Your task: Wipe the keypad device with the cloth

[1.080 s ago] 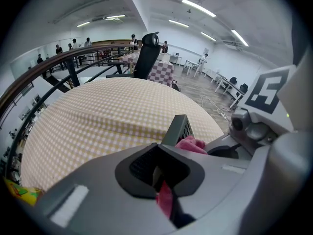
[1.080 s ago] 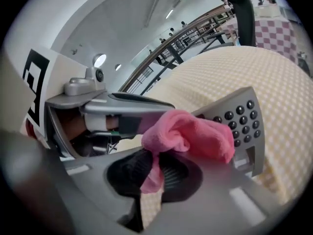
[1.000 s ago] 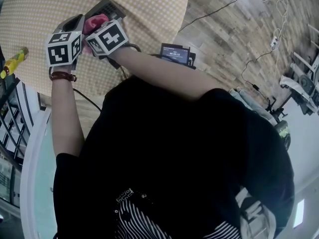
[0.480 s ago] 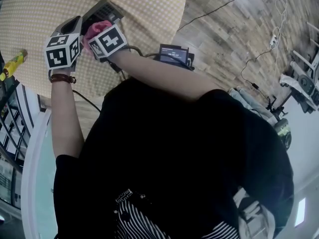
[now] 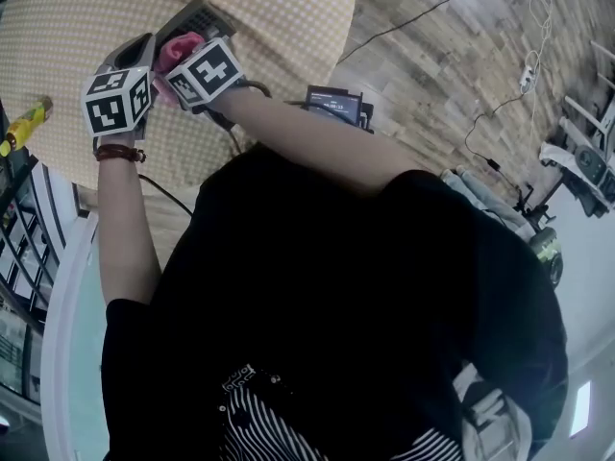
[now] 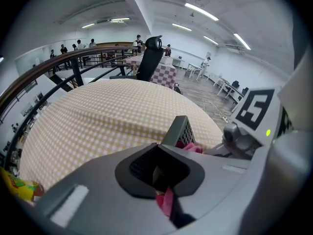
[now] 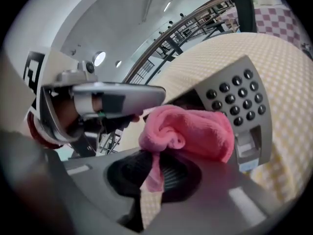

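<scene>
The grey keypad device point(image 7: 239, 102) lies tilted on the yellow checked table point(image 5: 67, 17); in the head view the keypad device point(image 5: 200, 15) is at the top left. My right gripper point(image 7: 156, 173) is shut on a bunched pink cloth point(image 7: 193, 131), which rests on the device's face just below the dark keys. My left gripper point(image 6: 161, 175) is shut on the device's near edge, and the device point(image 6: 180, 130) rises on edge in front of it with the pink cloth point(image 6: 190, 146) behind. Seen from the head, both grippers sit side by side, the left gripper point(image 5: 149, 44) beside the cloth point(image 5: 181, 48).
A yellow bottle point(image 5: 26, 121) lies at the table's left edge. A small screen unit point(image 5: 336, 104) stands beside the table's near edge. Cables point(image 5: 500, 113) run over the wooden floor to the right. A railing point(image 6: 58, 67) and an office chair point(image 6: 149, 58) are beyond the table.
The right gripper with the pink cloth has shifted slightly back and forth over the keypad device. The left gripper has kept its hold and barely moved.
</scene>
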{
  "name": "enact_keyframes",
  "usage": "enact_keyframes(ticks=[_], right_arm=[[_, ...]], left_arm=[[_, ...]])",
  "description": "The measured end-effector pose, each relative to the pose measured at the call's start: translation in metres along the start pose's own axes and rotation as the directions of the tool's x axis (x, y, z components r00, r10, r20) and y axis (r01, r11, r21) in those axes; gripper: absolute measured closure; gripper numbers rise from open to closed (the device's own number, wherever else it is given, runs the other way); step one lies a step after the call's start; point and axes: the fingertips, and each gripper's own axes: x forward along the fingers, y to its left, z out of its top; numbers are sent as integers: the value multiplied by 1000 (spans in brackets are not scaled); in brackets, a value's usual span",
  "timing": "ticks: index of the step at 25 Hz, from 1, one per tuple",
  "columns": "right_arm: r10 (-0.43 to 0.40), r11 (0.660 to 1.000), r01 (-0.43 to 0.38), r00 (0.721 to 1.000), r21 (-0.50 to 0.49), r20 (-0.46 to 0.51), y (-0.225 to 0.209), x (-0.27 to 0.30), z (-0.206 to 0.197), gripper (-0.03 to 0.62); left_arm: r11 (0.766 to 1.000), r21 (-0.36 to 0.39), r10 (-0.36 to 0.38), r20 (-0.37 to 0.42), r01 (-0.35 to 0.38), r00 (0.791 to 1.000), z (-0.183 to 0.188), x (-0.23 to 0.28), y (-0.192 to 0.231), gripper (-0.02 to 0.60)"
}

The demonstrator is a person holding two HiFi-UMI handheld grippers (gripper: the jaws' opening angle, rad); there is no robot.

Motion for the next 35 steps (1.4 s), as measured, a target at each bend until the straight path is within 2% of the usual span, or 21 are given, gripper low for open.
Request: enact_keyframes(ticks=[5, 8, 10, 13, 16, 19, 21, 25, 28, 31, 35], right_arm=[[-35, 999, 37, 997, 30, -63, -17, 9, -36, 549], [-53, 998, 56, 995, 37, -79, -20, 10, -39, 549], [-56, 997, 58, 997, 46, -61, -14, 6, -28, 549], [-33, 999, 33, 998, -8, 50, 12, -9, 20, 549], [-33, 999, 35, 998, -33, 57, 16, -10, 35, 549], [-5, 1000, 5, 999, 5, 53, 12, -9, 26, 549], [3, 1000, -3, 999, -4, 41, 9, -8, 20, 549], [-17, 999, 17, 1000, -47, -6, -4, -1, -5, 549], [-40, 998, 38, 998, -40, -49, -17, 3, -32, 549], [-57, 998, 54, 995, -31, -83, -27, 7, -48, 549], [-90, 990, 76, 988, -118, -126, -25, 12, -54, 549]], left_arm=[[1000, 15, -11, -4, 11, 1000, 0, 1, 0, 580], [1000, 16, -8, 2, 8, 1000, 1, 1, 1, 580], [1000, 20, -2, 4, 2, 1000, 2, 1, -1, 581], [1000, 3, -5, 13, 5, 1000, 2, 1, -1, 581], [1000, -11, -4, 20, 4, 1000, 2, -1, 1, 581], [1000, -4, -3, 21, 3, 1000, 1, -3, -1, 581], [1000, -13, -5, 25, 6, 1000, 0, -4, -1, 581], [1000, -1, -4, 19, 4, 1000, 0, -3, 1, 581], [998, 56, 10, 0, -10, 1000, 0, -3, -2, 581], [998, 59, 12, -2, -12, 1000, -1, -1, -3, 581], [998, 48, 29, 8, -30, 1000, -4, -4, 1, 581]])
